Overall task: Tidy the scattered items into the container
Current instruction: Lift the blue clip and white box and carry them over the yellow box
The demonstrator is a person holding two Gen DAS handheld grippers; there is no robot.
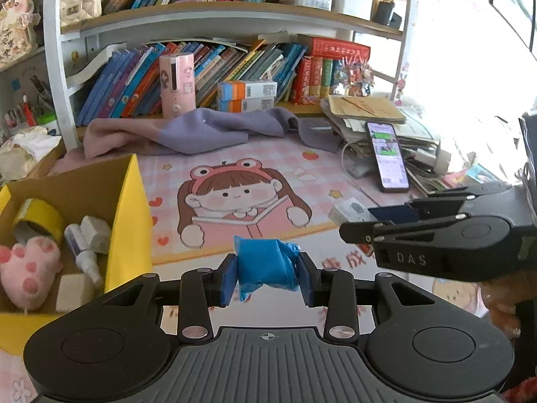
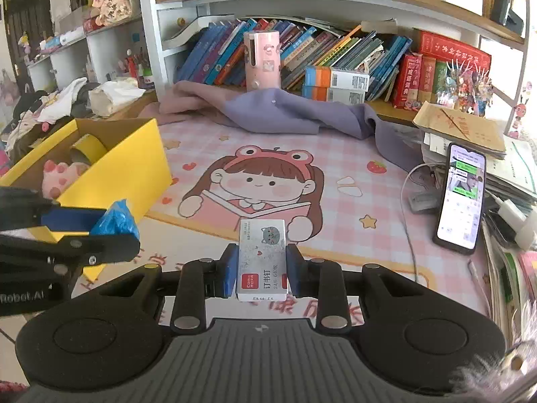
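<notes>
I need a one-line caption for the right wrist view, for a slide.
Right gripper grips a staples box above the cartoon desk mat, yellow cardboard box at left.

Between the yellow box (image 2: 127,164) and the phone (image 2: 461,198) the cartoon desk mat (image 2: 335,154) lies bare, giving open passage across the middle. The box's near wall stands upright at the left (tape roll (image 1: 40,216), pink plush (image 1: 30,272) and bottle already crowd inside). Purple cloth (image 2: 295,114) blocks the back; a white cable (image 2: 407,221) and paper stack (image 2: 510,171) hem the right.
</notes>
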